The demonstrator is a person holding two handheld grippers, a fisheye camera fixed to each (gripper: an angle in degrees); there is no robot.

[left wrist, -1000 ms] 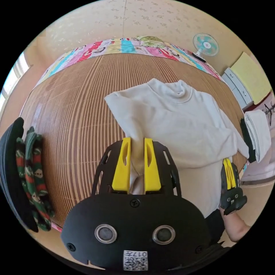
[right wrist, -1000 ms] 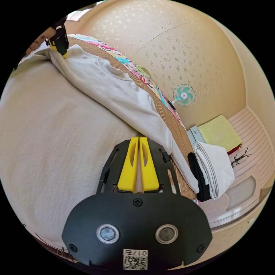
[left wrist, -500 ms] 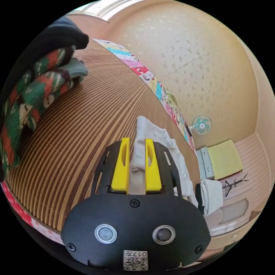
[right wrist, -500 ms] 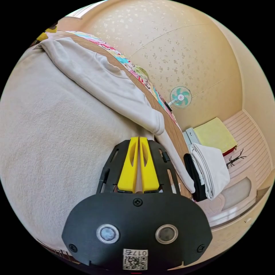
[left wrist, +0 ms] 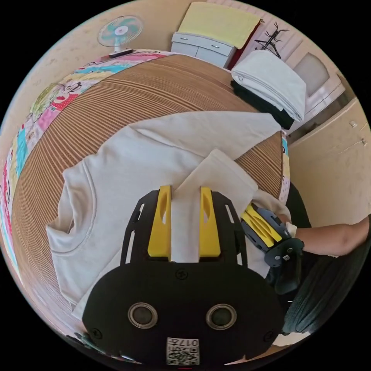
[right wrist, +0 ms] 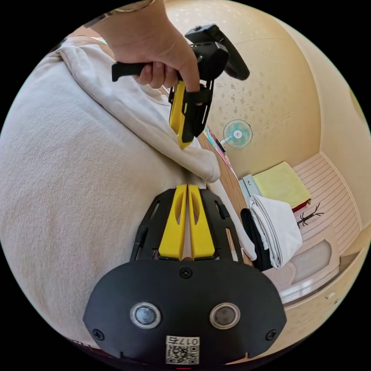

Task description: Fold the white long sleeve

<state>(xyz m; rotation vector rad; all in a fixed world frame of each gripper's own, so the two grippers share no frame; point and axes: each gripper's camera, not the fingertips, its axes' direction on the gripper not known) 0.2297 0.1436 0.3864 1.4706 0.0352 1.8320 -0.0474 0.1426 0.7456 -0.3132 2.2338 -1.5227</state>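
Observation:
The white long sleeve (left wrist: 127,170) lies face up on a striped bamboo mat (left wrist: 127,92), collar to the left of the left gripper view. My left gripper (left wrist: 185,191) is shut on a sleeve, and the cuff end (left wrist: 220,174) lies folded across the shirt's body. A hand holds that same left gripper (right wrist: 181,141) in the right gripper view, its tip down on the folded sleeve (right wrist: 197,162). My right gripper (right wrist: 187,189) is shut on the shirt's edge, with the body (right wrist: 77,162) spread to its left. It is also the right gripper (left wrist: 251,216) beside the cuff.
A folded stack of white and black clothes (left wrist: 270,81) sits at the mat's corner, the same stack (right wrist: 276,235) lying right of my right jaws. A fan (left wrist: 119,33), a drawer unit under a yellow cloth (left wrist: 208,38) and a colourful quilt border (left wrist: 50,104) ring the mat.
My left gripper has carried the sleeve over the shirt's body, close to the right gripper, and the cuff now lies folded across. The right gripper has kept its hold and place.

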